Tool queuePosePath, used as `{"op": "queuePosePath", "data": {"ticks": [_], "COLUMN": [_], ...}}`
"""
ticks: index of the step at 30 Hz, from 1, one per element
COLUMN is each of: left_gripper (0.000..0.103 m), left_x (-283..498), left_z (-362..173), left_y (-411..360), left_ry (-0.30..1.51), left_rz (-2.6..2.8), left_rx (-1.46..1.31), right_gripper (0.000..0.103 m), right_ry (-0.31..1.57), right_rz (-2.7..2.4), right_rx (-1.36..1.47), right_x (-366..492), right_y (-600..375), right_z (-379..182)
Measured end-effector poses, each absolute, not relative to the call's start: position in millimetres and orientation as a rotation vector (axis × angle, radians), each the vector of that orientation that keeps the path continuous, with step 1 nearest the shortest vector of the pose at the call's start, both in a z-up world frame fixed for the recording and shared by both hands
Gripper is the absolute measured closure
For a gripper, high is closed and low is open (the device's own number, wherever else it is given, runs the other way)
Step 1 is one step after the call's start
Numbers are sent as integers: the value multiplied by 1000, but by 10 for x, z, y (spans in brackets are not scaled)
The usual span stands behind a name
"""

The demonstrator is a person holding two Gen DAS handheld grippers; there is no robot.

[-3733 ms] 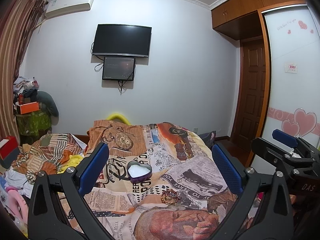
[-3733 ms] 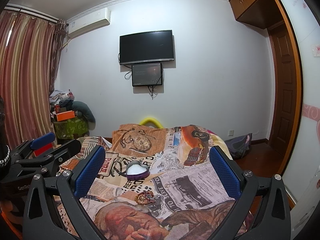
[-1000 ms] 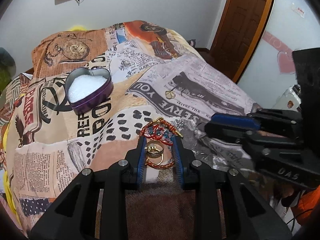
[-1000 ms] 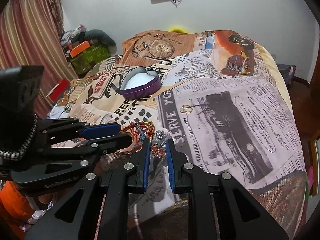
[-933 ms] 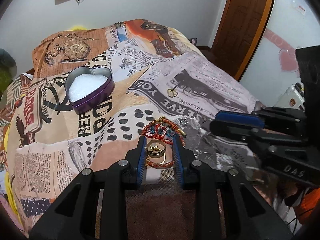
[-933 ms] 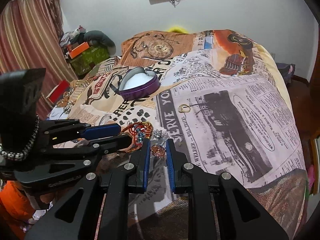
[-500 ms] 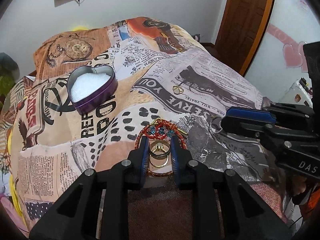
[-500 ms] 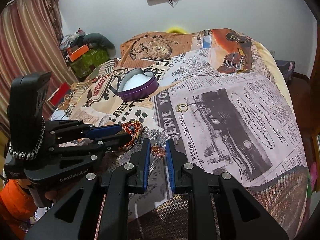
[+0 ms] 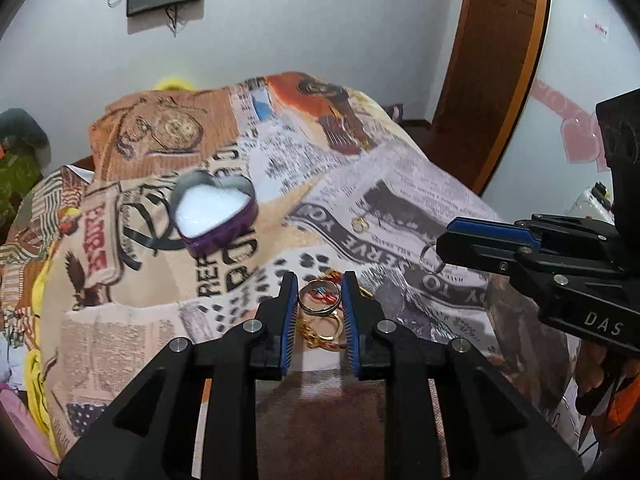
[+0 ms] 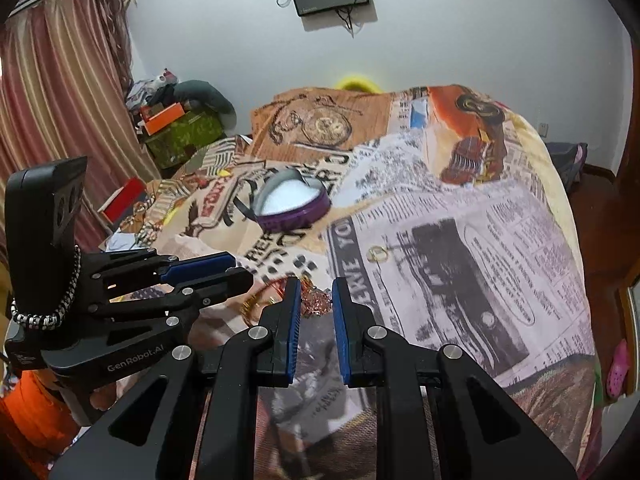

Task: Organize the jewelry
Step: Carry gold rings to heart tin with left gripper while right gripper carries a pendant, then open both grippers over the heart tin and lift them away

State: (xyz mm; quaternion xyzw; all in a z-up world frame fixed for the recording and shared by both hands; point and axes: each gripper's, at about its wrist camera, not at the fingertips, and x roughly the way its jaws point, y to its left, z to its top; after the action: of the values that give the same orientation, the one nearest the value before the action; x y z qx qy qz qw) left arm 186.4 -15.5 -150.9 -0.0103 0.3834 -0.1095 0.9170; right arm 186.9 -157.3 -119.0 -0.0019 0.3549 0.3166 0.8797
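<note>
My left gripper (image 9: 319,282) is shut on a gold ring (image 9: 319,298), held above a red bracelet and another gold ring (image 9: 329,328) on the bedspread. My right gripper (image 10: 314,290) is shut on a small rose-gold sparkly piece (image 10: 316,301); in the left wrist view a silver ring (image 9: 431,259) hangs at its tip (image 9: 450,236). A purple heart-shaped tin (image 9: 214,212) with white lining lies open farther back; it also shows in the right wrist view (image 10: 292,201). A small gold ring (image 9: 361,224) lies on the newsprint pattern.
The bed is covered by a newspaper-print spread (image 10: 460,240). Clutter and boxes (image 10: 176,128) stand at the left by the curtain. A wooden door (image 9: 492,60) is at the right. The left gripper body (image 10: 120,292) sits close to my right one.
Both grippers have lifted with their pieces and tilted up. The left one's ring has come off the bracelet pile. The tin looks nearer in both views.
</note>
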Motion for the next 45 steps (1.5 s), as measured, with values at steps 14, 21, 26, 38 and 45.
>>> {"op": "queuePosePath", "data": {"ticks": [14,21,26,38,45], "left_gripper": [82,82,82,82,82], "left_x": [2014,2259,2490,2976,3159], "left_z": [-1297,-1344,-1394,-1610,-1834], "left_y": [365,593,683,831,847], "left_ry": [704,707,713,772,858], "left_rz": [-138,-114,-85,-59,-86], "left_rx": [-39,-62,-40,-34,-34], "right_gripper": [89,89,89,89,89], "right_ry": [664,661,683,797,931], "right_rz": [664,653,665,707,743], "right_rx": [-45,-52,-60,-87,-88], "right_x": [2073,2367,2583,3017,3254], "right_y": [-1121,-928,-775,-452,-295], "right_z": [-893,-820,-836,-1032,-1248]}}
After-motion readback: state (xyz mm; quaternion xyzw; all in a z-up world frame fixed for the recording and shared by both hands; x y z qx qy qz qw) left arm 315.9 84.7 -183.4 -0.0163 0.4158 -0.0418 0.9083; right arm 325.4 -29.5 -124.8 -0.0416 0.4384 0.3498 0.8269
